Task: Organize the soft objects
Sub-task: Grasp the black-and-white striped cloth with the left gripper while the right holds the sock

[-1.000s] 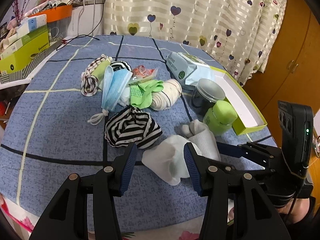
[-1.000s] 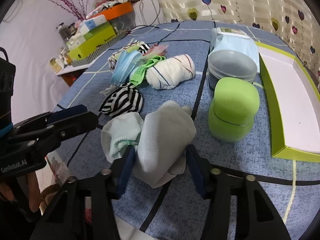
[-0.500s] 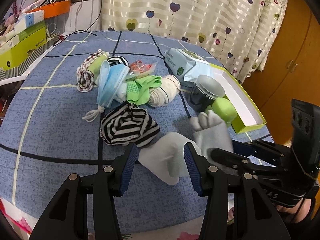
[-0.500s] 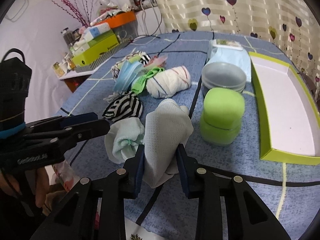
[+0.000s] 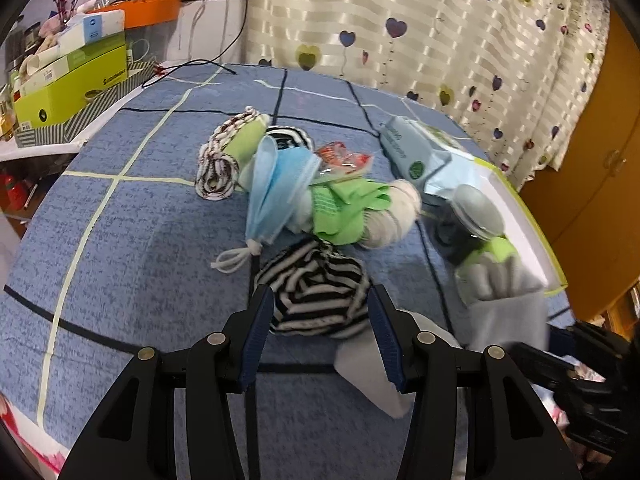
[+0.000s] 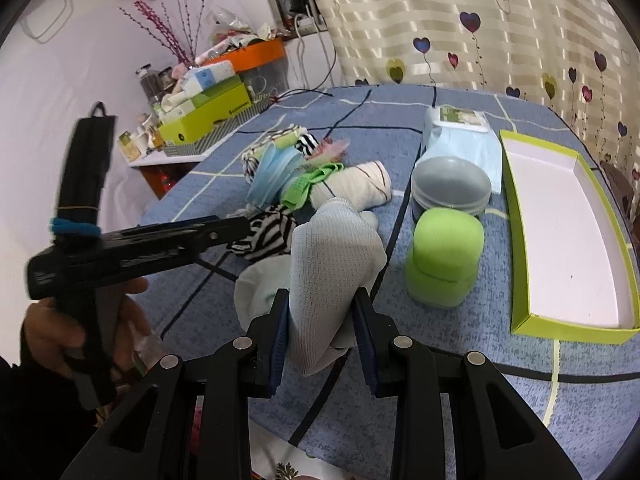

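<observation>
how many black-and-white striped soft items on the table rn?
2. One black-and-white striped bundle sits between the open left gripper fingers; a second striped piece lies farther back, partly hidden behind the blue face mask. More may be buried in the pile.

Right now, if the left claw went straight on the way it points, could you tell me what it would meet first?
Probably the black-and-white striped sock bundle, framed between the open left claw fingers. Depth is hard to judge through the fisheye.
</observation>
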`<state>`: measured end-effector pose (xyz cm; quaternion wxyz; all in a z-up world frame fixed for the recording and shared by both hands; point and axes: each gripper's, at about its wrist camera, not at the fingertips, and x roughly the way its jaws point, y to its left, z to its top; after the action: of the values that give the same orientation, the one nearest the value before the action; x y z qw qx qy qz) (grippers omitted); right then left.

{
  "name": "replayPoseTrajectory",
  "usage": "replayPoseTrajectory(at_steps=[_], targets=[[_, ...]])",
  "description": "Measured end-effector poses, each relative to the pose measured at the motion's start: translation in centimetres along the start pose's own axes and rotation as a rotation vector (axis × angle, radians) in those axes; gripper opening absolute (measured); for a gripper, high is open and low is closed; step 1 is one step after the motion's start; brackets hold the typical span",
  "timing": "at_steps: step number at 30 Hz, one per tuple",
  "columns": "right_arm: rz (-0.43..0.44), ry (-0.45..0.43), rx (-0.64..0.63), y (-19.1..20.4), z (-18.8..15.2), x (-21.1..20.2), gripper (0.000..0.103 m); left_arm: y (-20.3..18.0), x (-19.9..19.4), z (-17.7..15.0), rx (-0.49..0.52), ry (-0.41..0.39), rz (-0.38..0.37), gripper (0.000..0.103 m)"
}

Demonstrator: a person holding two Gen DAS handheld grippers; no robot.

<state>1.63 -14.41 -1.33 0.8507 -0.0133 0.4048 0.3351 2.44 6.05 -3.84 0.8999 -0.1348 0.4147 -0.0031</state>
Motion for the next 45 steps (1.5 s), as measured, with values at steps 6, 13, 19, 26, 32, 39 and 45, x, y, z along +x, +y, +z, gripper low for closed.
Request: replayPoseTrajectory(at_steps=[6, 13, 19, 26, 32, 39, 45], targets=[[-0.006, -0.014, -0.014, 0.1, 0.8, -0.3, 0.03, 0.3, 1.9, 0.1, -0.016, 0.044, -0.016, 0.051], [-0.014, -0.007, -0.015, 0.0, 1.2, -0.1, 0.03, -0.3, 3.5, 0.5, -0.012, 0.074, -0.041, 0.051], [-0.016, -0.007, -0.014, -0.2, 1.3, 0.0, 0.03, -0.6, 4.4, 0.5, 0.005, 0.102, -0.011, 0.051], [-0.014, -0.009, -0.016, -0.2, 1.4, -0.1, 0.03, -0.6, 4.3, 0.4, 0.039, 0.105, -0.014, 0.014], [-0.011, -0.016, -0.019, -0.5, 1.6, -0.2, 0.03, -0.2, 3.2, 0.5, 0.029, 0.073, -0.031, 0.009], [-0.01, -0.046, -0.027, -0.3, 1.8, -1.1, 0.03, -0.4, 0.4, 1.1, 0.029, 0.008, -0.044, 0.009], [-0.012, -0.07, -0.039, 0.0, 2.0, -1.9, 0.03, -1.0, -2.0, 1.8, 0.039, -0.053, -0.052, 0.009]])
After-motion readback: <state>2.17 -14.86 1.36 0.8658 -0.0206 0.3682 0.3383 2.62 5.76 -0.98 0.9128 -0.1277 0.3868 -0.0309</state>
